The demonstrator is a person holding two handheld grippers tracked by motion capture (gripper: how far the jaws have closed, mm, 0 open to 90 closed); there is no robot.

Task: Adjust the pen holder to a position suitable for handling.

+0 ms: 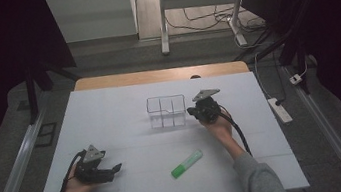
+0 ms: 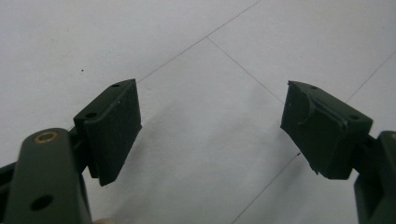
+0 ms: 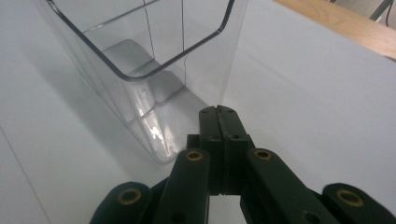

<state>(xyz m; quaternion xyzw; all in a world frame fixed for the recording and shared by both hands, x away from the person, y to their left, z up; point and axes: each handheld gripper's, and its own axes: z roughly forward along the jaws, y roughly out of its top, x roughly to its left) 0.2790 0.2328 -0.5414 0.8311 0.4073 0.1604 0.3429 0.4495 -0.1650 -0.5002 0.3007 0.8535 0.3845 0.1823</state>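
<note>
A clear plastic box with inner dividers (image 1: pixel 166 110) is seen upright near the middle of the white surface (image 1: pixel 110 114). The right claw (image 3: pixel 218 114), pressed closed on nothing, is placed just beside its right wall. The left claw (image 2: pixel 210 126) is held wide apart, empty, at the near left.

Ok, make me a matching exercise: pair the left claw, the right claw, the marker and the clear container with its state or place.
1. left claw
2. right claw
3. green marker
4. clear container

a. lying flat on the white mat between the two hands
b. jaws closed together
c. upright, divided into compartments
d. jaws wide apart, nothing between them

Pairs: 1-d, 2-b, 3-a, 4-c
</note>
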